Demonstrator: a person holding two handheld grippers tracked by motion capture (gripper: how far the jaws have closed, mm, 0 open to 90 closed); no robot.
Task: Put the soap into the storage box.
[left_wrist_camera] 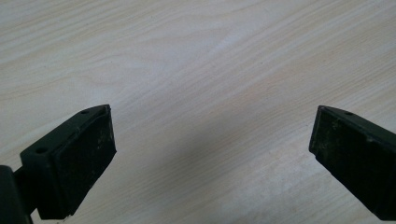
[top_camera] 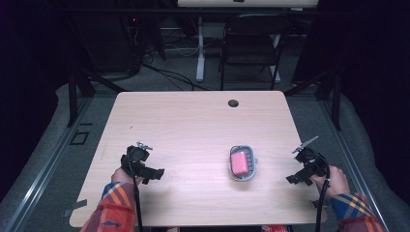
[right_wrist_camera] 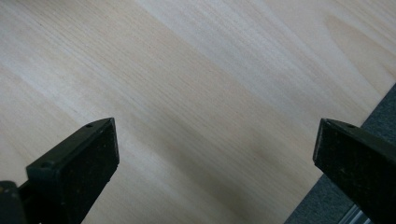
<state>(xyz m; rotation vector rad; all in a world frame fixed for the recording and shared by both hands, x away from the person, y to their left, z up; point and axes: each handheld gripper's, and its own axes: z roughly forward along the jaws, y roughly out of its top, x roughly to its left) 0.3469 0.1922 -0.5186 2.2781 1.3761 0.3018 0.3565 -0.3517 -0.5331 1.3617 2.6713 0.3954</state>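
The black padded fingers (left_wrist_camera: 74,158) of the left gripper (top_camera: 155,172) and of the right gripper (top_camera: 293,179) are spread wide apart, nothing held, each low over the pale wood-grain bench (top_camera: 193,121). Two plaid-sleeved forearms are seen at the near edge. Between the grippers, nearer the right one, one grey rounded plastic dish (top_camera: 252,167) holding one pink rectangular soap bar (top_camera: 239,163) is set.

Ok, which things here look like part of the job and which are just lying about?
Likely the job:
pink soap bar
grey plastic soap dish under it
left tool and right tool, both open

Just about:
black folding chair
cables on the floor
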